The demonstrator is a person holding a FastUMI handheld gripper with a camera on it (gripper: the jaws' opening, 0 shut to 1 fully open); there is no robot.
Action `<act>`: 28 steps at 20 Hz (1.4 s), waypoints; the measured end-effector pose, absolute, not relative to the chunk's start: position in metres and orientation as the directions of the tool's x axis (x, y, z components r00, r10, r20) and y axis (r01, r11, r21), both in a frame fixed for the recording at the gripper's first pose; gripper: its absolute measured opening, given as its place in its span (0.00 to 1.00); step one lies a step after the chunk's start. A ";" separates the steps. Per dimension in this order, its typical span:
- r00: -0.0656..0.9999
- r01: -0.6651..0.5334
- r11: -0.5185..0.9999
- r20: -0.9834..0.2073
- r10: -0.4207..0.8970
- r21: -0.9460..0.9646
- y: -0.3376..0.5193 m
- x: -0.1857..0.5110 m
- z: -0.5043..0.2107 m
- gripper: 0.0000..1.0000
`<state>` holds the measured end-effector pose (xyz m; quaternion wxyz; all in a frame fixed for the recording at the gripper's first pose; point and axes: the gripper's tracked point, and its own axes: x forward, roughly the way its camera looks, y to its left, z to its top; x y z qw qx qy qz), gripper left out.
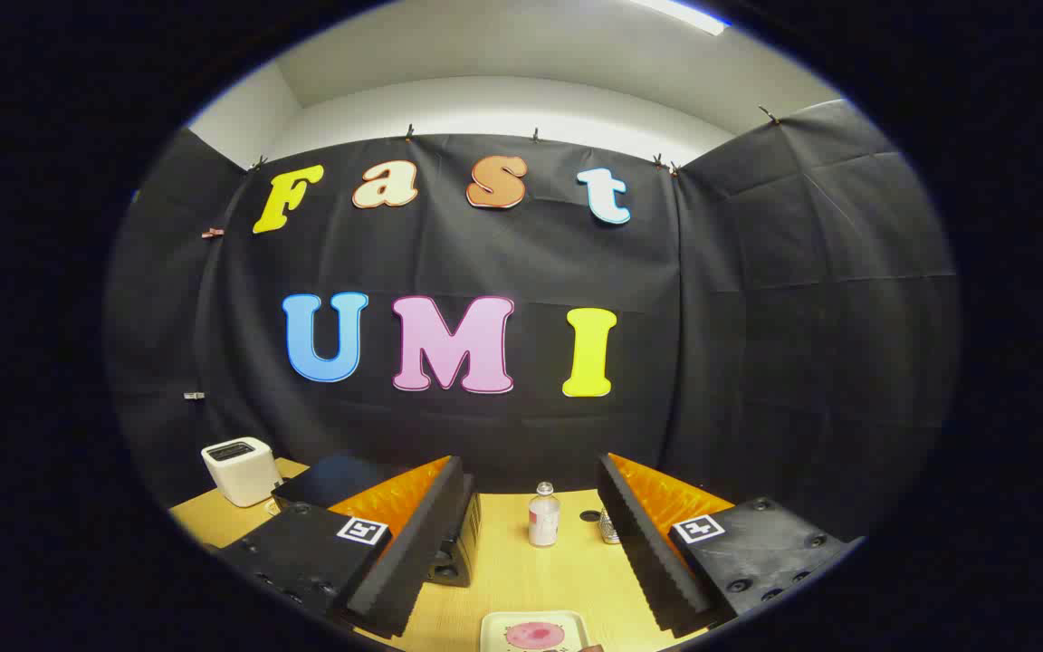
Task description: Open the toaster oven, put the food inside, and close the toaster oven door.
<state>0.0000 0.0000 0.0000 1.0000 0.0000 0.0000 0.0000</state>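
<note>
My gripper (531,471) is open, its fingers spread wide above a wooden table (521,580) with nothing between them. A black toaster oven (327,480) stands on the table behind the left finger (413,543), which hides most of it; I cannot tell how its door stands. Low between the fingers, near the table's front, lies a cream tray (494,625) with a round pink piece of food (535,634) on it.
A small clear bottle (543,514) stands upright on the table beyond the tray, between the fingers. Next to the right finger sit a small dark cap (590,516) and a small metallic object (609,527). A white toaster (239,471) stands to the oven's left.
</note>
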 end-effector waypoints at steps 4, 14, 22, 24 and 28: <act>1.000 0.012 1.000 0.005 -0.012 0.013 -0.012 -0.003 0.003 0.98; 1.000 0.018 1.000 0.010 -0.018 -0.005 -0.016 -0.014 0.004 0.98; 1.000 0.020 0.999 0.008 -0.020 -0.032 -0.014 -0.022 0.003 0.98; 1.000 0.023 0.999 0.004 -0.023 -0.035 -0.013 -0.024 0.001 0.98; 0.999 0.030 0.999 0.011 -0.030 -0.024 -0.012 -0.024 0.003 0.98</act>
